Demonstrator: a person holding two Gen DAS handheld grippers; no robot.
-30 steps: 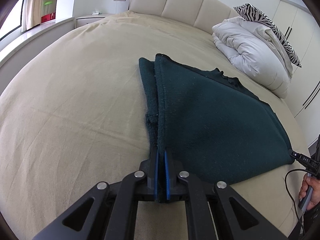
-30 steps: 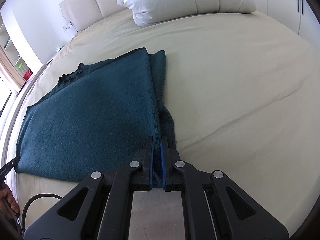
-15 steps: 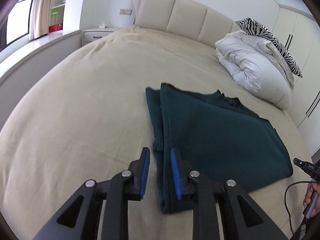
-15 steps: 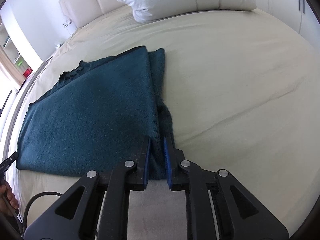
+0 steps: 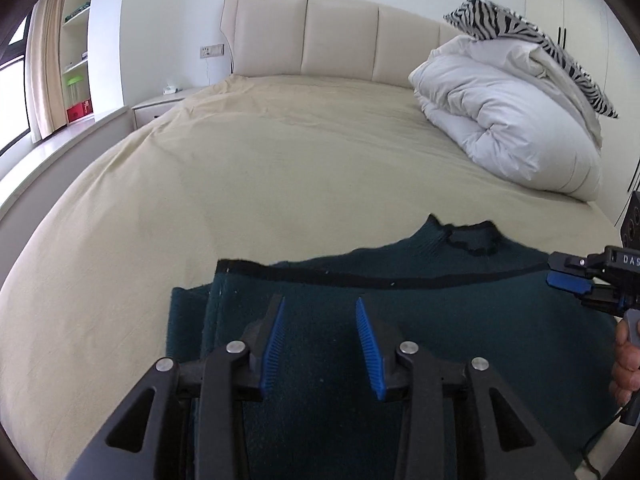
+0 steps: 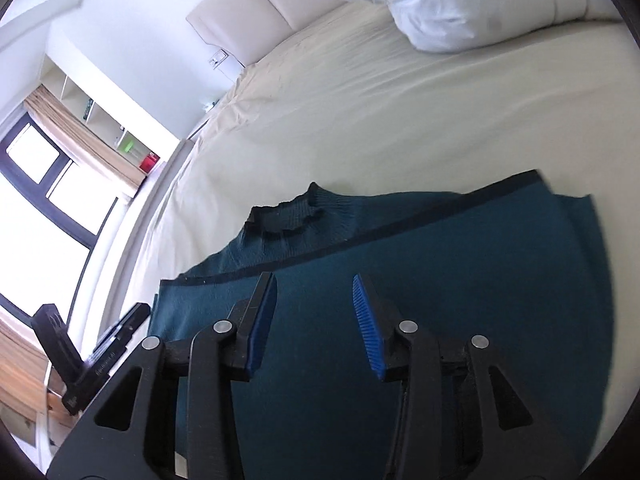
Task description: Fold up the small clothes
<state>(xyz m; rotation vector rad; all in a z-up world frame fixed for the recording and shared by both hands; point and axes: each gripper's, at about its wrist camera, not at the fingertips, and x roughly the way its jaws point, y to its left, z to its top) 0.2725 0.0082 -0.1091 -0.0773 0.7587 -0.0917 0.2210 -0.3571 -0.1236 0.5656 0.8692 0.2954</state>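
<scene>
Dark teal knitted sweater (image 5: pixel 440 320) lies flat on the beige bed sheet (image 5: pixel 280 168), near the front edge of the bed, folded over w/ a black-trimmed hem edge running across it below the ribbed collar (image 5: pixel 468 236). On its left side in the left wrist view a narrower folded strip sticks out.

Left gripper (image 5: pixel 320 340), black w/ blue ribbed pads: jaws opening, nothing pinched between them; only the sweater's surface shows through the gap below. It sits above the sweater's left part.

Right gripper (image 6: pixel 314 320), same build: jaws also opening, nothing between the pads, sweater fabric visible below the gap. In the left wrist view the right gripper (image 5: pixel 580 284) shows at the right edge, over the sweater's right side, w/ the person's right hand (image 5: pixel 626 364) on its handle.

Beyond the sweater: white bundled duvet (image 5: pixel 508 128) at the right side of the bed, zebra-print cloth (image 5: pixel 532 44) on top of it, cream padded headboard (image 5: pixel 340 36) behind.
</scene>
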